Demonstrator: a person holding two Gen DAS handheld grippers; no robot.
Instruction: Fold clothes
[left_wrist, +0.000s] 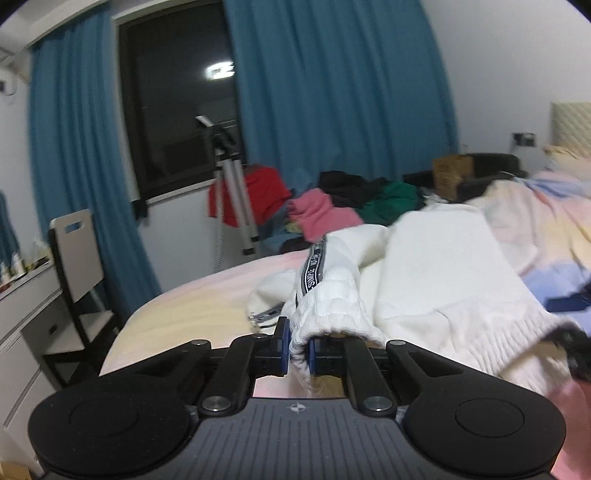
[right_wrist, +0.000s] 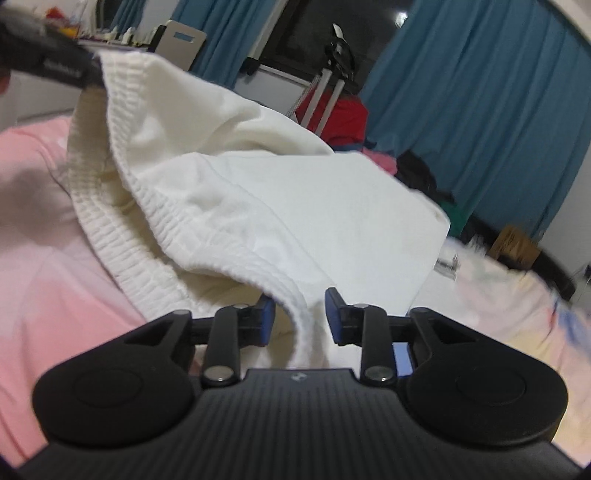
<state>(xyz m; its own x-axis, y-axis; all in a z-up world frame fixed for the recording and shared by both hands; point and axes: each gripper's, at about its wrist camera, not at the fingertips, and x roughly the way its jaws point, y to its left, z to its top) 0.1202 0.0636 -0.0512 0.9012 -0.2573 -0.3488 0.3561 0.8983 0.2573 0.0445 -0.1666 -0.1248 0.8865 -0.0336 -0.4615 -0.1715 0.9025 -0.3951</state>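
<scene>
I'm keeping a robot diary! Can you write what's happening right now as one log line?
step: fold clothes | left tongs: shut on white garment | right tongs: open around its ribbed edge | garment on bed

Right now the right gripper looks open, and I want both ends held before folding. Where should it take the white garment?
Take the ribbed elastic hem of the white garment that curls between the right gripper's open fingers, coming from the near edge. That band is thick, raised and already in line; the left gripper pinches a similar ribbed edge.
</scene>
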